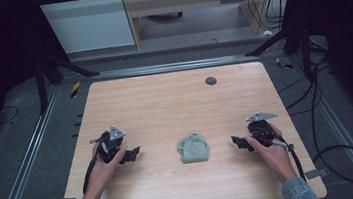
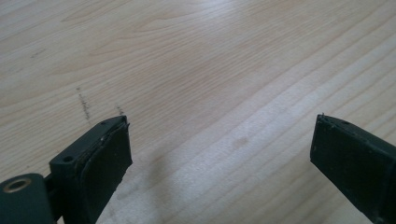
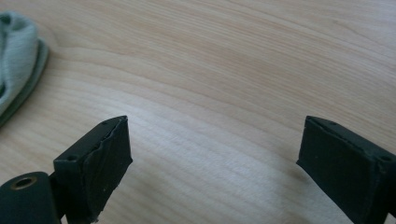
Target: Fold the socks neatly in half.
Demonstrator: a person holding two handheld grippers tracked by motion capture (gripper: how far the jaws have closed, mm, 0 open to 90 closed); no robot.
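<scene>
Now we hold both grippers, left (image 1: 131,155) and right (image 1: 238,142), jaws apart at nine and three o'clock; the crumpled cloth (image 1: 193,148) lies untouched.

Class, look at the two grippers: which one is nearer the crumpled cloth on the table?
The right gripper: it sits closer to the grey-green cloth than the left gripper does.

grey floor (image 1: 19,147) (dark curtained walls)
</scene>
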